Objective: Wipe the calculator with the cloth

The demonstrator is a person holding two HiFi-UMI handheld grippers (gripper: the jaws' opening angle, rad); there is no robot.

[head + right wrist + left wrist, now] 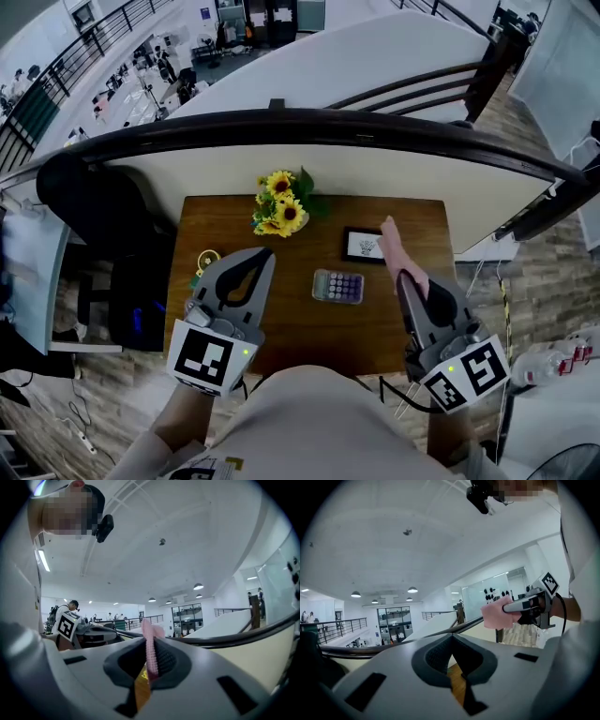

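A small grey calculator (338, 286) with coloured keys lies flat at the middle of the brown table (309, 328). My right gripper (401, 276) hangs above the table to the calculator's right, shut on a pink cloth (394, 246) that sticks out past its tips. In the right gripper view the cloth (150, 644) stands pinched edge-on between the jaws. My left gripper (265, 253) hovers left of the calculator with its jaws closed and nothing between them. The left gripper view shows those jaws (452, 637) meeting, and the cloth (494, 613) in the other gripper. Neither gripper view shows the calculator.
A bunch of sunflowers (280, 208) stands at the table's back edge. A small dark picture frame (365, 246) sits behind the calculator. A yellow object (207, 259) lies at the left edge. A curved railing (309, 122) runs behind the table, and a black chair (89, 202) stands at the left.
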